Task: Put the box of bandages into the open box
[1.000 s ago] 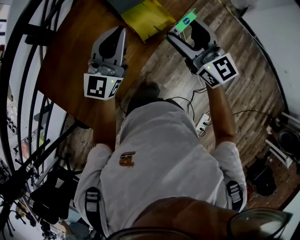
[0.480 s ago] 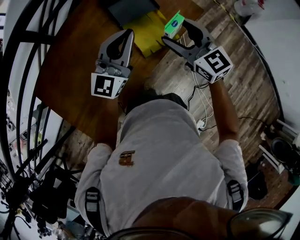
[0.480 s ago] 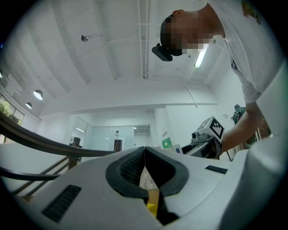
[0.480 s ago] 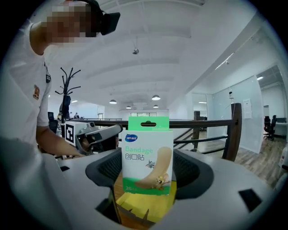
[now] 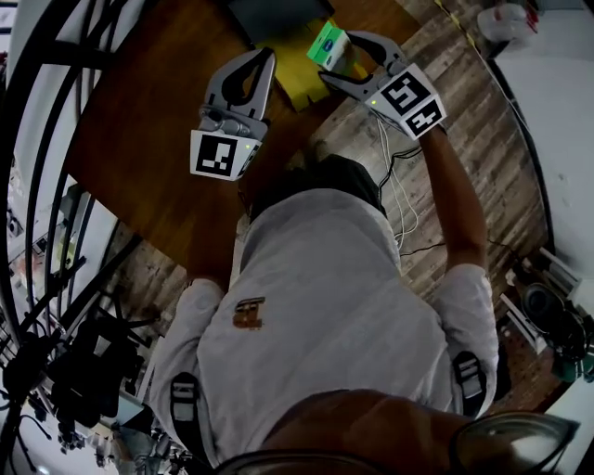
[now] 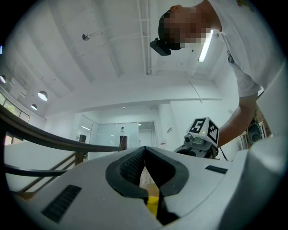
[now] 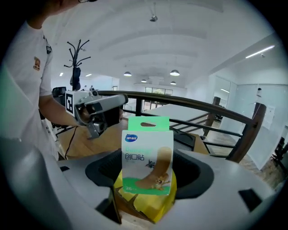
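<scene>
The box of bandages [image 5: 327, 44], green and white with a cartoon plaster printed on it, stands upright between the jaws of my right gripper [image 5: 342, 57]. In the right gripper view the box of bandages [image 7: 147, 155] fills the middle, my right gripper [image 7: 148, 168] shut on its sides. Just beneath it lies the open yellow box [image 7: 145, 207] with its flaps up. In the head view that yellow box [image 5: 295, 63] sits on the brown table [image 5: 139, 139]. My left gripper [image 5: 266, 56] hovers left of it, shut and empty, its tips [image 6: 144, 149] touching.
A dark flat thing [image 5: 274, 14] lies on the table beyond the yellow box. Black railings [image 5: 37, 139] run along the left. Cables and a power strip [image 5: 394, 162] lie on the plank floor to the right. The person's body fills the lower head view.
Both grippers have moved forward over the table. The right one has carried the box of bandages leftward until it hangs above the yellow box.
</scene>
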### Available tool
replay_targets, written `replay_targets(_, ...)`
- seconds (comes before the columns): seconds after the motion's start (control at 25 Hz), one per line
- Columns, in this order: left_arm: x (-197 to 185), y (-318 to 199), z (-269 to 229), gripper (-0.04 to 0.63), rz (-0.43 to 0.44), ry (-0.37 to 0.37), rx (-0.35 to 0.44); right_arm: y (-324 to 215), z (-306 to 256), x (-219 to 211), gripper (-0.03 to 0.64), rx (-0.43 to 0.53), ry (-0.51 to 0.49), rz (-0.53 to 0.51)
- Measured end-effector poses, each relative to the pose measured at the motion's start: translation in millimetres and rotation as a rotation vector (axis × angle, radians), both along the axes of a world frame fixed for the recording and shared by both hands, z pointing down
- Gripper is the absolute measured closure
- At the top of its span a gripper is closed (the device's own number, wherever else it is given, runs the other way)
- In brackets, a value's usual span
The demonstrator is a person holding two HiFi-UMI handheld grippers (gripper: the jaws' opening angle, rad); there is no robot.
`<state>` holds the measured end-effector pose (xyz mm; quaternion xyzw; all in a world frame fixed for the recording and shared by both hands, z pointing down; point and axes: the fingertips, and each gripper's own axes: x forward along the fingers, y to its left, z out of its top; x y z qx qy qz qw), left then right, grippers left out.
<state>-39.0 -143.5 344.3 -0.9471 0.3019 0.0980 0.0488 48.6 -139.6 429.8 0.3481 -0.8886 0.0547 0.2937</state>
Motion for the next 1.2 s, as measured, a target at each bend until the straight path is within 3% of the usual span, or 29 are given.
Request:
replay_targets(0.44, -9.8, -6.0, 12.3, 0.575, -0.102, -0.031, -0.042, -22.0, 69.1, -19.9, 0.304, -0.183, 0.233, -0.237)
replay_targets(0.8, 2.7, -10.3, 25.2, 0.575, -0.158, -0.090, -0.072, -28.5, 124.4, -12.6, 0.304, -0.333, 0.451, -0.408)
replay_targets(1.2, -0.8, -13.4, 31.2, 0.575, -0.223, -0.109, -0.086, -27.3, 173.9, -3.9, 0.303, -0.464, 0.591, -0.486)
